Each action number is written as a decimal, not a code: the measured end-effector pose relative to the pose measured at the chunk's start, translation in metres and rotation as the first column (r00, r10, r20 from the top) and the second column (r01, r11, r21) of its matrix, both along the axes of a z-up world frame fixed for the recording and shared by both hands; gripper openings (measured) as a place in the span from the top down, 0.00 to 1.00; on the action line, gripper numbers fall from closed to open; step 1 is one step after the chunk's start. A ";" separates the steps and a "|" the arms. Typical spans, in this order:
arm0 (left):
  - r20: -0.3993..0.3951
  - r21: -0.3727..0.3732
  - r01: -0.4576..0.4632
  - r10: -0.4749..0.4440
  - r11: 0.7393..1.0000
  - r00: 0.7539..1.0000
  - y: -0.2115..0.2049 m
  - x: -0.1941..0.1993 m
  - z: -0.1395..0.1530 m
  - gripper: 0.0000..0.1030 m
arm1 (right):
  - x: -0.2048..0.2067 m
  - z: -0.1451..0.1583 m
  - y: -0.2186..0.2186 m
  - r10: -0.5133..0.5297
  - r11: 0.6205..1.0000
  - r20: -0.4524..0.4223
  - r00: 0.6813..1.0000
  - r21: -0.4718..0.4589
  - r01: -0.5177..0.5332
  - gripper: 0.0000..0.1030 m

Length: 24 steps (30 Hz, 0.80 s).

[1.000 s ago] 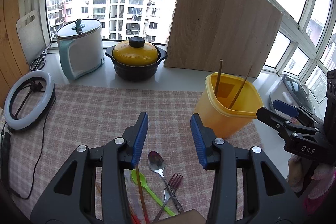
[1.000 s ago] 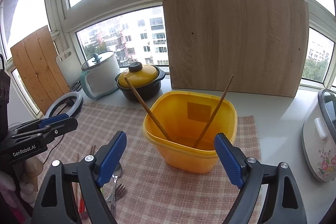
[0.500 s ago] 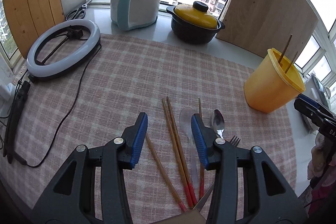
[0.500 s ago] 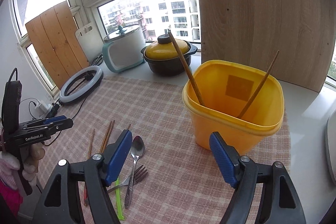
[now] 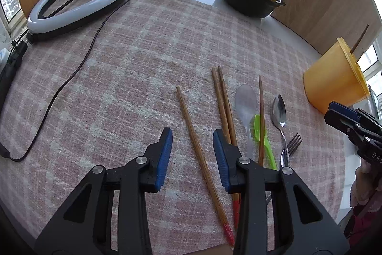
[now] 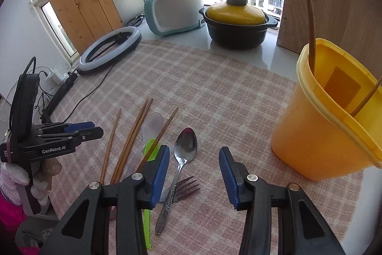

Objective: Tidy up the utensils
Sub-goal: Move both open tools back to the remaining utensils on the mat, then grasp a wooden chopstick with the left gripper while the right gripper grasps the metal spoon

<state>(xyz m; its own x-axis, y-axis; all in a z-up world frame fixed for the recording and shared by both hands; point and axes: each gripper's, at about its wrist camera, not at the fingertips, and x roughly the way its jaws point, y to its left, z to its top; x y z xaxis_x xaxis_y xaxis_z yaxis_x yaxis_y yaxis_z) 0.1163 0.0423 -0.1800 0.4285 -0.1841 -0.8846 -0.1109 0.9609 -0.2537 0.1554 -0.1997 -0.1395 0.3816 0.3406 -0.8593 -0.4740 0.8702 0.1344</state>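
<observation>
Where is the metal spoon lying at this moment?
In the right wrist view the metal spoon lies on the checked cloth, between the right gripper's open jaws, with the fork across its handle and the yellow container to its right.

Chopsticks (image 5: pixel 203 147), spoons (image 5: pixel 278 111) and a fork (image 5: pixel 290 145) lie flat, side by side, near the table's front edge. Yellow tub (image 6: pixel 334 116) upright toward the right edge, holding two chopsticks (image 6: pixel 309 23).

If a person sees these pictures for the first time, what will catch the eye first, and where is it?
First, the row of loose utensils on the checked cloth: wooden chopsticks, a metal spoon, a fork and a green plastic spoon. The left gripper straddles one chopstick; the right gripper hangs over the spoon. The yellow bucket at the right holds two chopsticks.
</observation>
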 end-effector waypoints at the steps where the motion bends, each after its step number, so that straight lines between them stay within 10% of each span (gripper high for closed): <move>1: -0.003 0.000 0.002 -0.002 1.000 1.000 -0.001 0.000 -0.002 0.66 | 0.003 -0.005 0.003 0.008 1.000 -0.013 1.000 -0.007 -0.009 0.59; 24: -0.011 0.092 -0.011 0.012 0.996 1.000 -0.008 0.020 -0.026 0.88 | 0.039 -0.063 0.037 0.060 0.993 -0.120 0.991 -0.092 -0.071 0.61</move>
